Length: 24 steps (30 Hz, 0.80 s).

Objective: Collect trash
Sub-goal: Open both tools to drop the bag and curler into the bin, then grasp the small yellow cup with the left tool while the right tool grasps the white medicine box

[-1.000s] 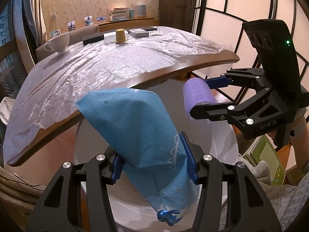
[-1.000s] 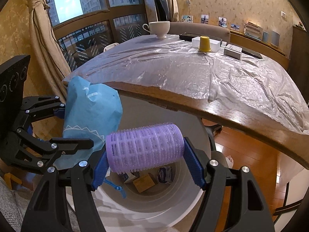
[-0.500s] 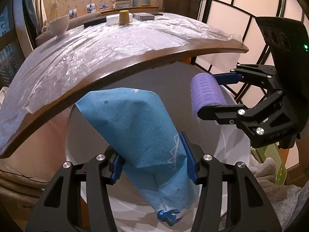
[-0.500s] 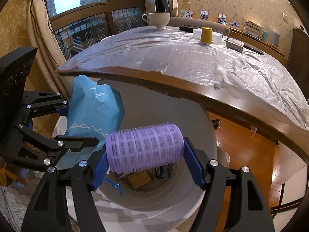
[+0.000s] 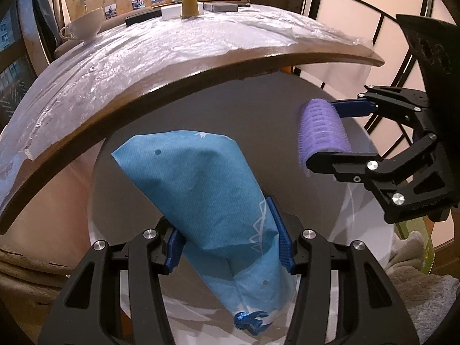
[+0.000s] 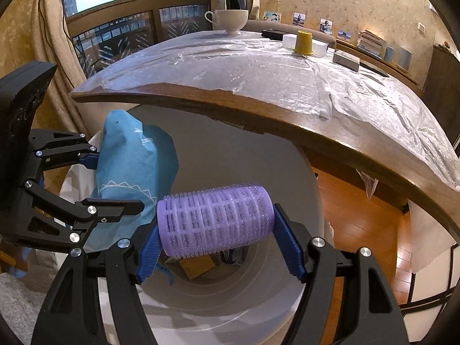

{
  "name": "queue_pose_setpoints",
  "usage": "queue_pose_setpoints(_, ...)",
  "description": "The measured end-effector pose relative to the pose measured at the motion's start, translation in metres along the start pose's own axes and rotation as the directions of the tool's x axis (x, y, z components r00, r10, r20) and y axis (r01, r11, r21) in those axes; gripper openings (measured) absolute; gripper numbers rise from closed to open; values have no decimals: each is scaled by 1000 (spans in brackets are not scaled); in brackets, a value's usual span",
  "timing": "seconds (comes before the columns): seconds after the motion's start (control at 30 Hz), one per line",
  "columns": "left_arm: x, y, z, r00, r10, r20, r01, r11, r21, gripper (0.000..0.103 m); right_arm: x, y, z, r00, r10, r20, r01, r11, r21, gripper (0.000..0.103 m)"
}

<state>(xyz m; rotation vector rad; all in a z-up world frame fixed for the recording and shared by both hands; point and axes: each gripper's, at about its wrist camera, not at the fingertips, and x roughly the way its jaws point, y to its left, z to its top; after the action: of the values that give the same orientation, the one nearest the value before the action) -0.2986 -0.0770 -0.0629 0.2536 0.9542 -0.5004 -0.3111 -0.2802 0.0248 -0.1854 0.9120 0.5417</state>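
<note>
My left gripper (image 5: 230, 247) is shut on a crumpled blue paper bag (image 5: 201, 189) and holds it over the open white trash bin (image 5: 371, 230). My right gripper (image 6: 218, 250) is shut on a purple hair roller (image 6: 215, 221), gripped by its ends, also above the bin (image 6: 218, 310). In the right wrist view the left gripper (image 6: 86, 181) and the blue bag (image 6: 129, 166) sit to the left. In the left wrist view the right gripper (image 5: 345, 132) with the roller (image 5: 322, 132) sits to the right. Some trash (image 6: 201, 266) lies at the bin's bottom.
A wooden table (image 6: 287, 120) covered in clear plastic overhangs the bin's far side. On it stand a white cup (image 6: 230, 20), a yellow cup (image 6: 304, 41), a white box (image 6: 319, 48) and a grey box (image 6: 346, 60). Wood floor (image 6: 359, 198) lies to the right.
Both grippers have dropped lower with their loads, below the table edge and closer to the bin's opening. Both remain shut.
</note>
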Motion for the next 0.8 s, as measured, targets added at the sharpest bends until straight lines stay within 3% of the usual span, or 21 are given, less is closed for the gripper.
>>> queue_pose_setpoints(0.27, 5, 1, 1, 1000, 13, -8, -13, 1000, 13, 55, -1, -2, -1, 1000, -13, 3, 13, 1000, 5, 70)
queue_pose_setpoints(0.3, 5, 0, 1, 1000, 19, -1, -19, 1000, 22, 65, -2, -3, -1, 1000, -15, 10, 15, 1000, 7, 71)
queue_pose_setpoints(0.37, 3, 1, 2, 999, 33, 20, -34, 999, 27, 80, -7, -5, 0, 998, -35, 44, 34, 999, 27, 92)
queue_pose_setpoints(0.4, 0, 2, 3, 999, 39, 38, -40, 999, 23, 83, -13, -8, 1, 996, -43, 76, 40, 998, 43, 95)
queue_pose_setpoints(0.5, -9, 3, 5, 998, 24, 58, -25, 999, 20, 84, -25, -18, 5, 993, -32, 117, 23, 997, 75, 96)
queue_pose_setpoints(0.6, -28, 3, 9, 994, 25, 110, -28, 999, 27, 84, -42, -32, 14, 981, -83, 176, 66, 993, 99, 98)
queue_pose_setpoints(0.67, -49, 3, 16, 984, 23, 178, -31, 999, 41, 85, -52, -42, 24, 969, -122, 213, 100, 989, 112, 98)
queue_pose_setpoints(0.7, -56, 4, 20, 978, 25, 205, -35, 998, 49, 92, -57, -48, 30, 962, -146, 231, 120, 985, 123, 98)
queue_pose_setpoints(0.8, -81, 4, 39, 940, 76, 333, -105, 992, 68, 100, -67, -78, 61, 938, -219, 270, 170, 966, 193, 99)
